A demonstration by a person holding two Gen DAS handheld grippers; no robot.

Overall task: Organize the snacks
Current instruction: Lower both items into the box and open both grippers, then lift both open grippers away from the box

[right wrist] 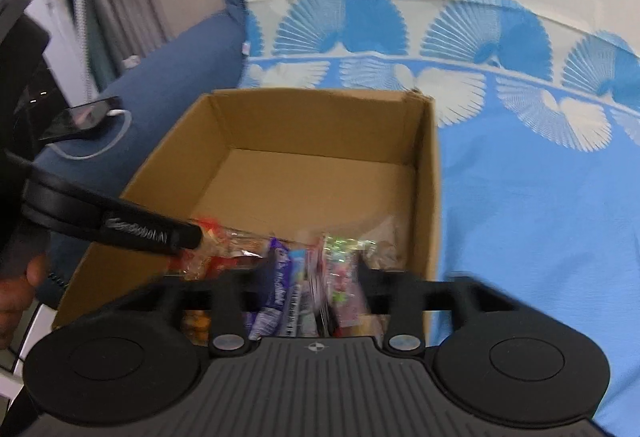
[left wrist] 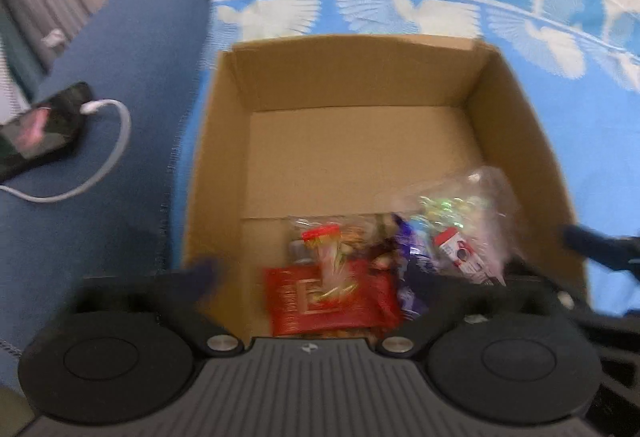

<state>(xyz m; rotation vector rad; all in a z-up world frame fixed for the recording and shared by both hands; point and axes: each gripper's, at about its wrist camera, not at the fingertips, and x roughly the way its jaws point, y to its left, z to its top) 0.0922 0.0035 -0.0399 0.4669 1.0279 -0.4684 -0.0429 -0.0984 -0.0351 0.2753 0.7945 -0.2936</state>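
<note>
Left gripper (left wrist: 394, 257): black moulded plastic, ribbed grey housing, two round caps; jaws spread wide, holding nothing, one fingertip (left wrist: 202, 273) at the box's left wall and the other past its right wall. It hovers over the box's near end.

Right gripper (right wrist: 310, 277): same build; jaws narrow, and whether they pinch the wrappers lying between them cannot be told, as the tips are lost in blur. It hangs above the box's near right corner.

Box (left wrist: 224, 141): open-topped brown corrugated cardboard, square, matte, far half of the floor bare.

Snacks, all bunched at the near end of the box:
- Red packet (left wrist: 328, 301): flat, rectangular, glossy foil with gold print, lying face up.
- Clear bag (left wrist: 460, 213): crinkled cellophane, holding small bright sweets, leaning at the right wall.
- Purple wrapper (right wrist: 278, 277): slim, shiny, standing on edge between the others.
- Small clear packet (left wrist: 324, 237): red band on top, partly over the red packet.

Bedspread (left wrist: 580, 157): woven cloth, sky blue with white fan motifs, under the box.

Cushion (left wrist: 120, 57): dark blue fabric, left of the box.

Phone (left wrist: 40, 129): black, glossy slab on the cushion, white cable (left wrist: 116, 141) plugged in and looping.
</note>
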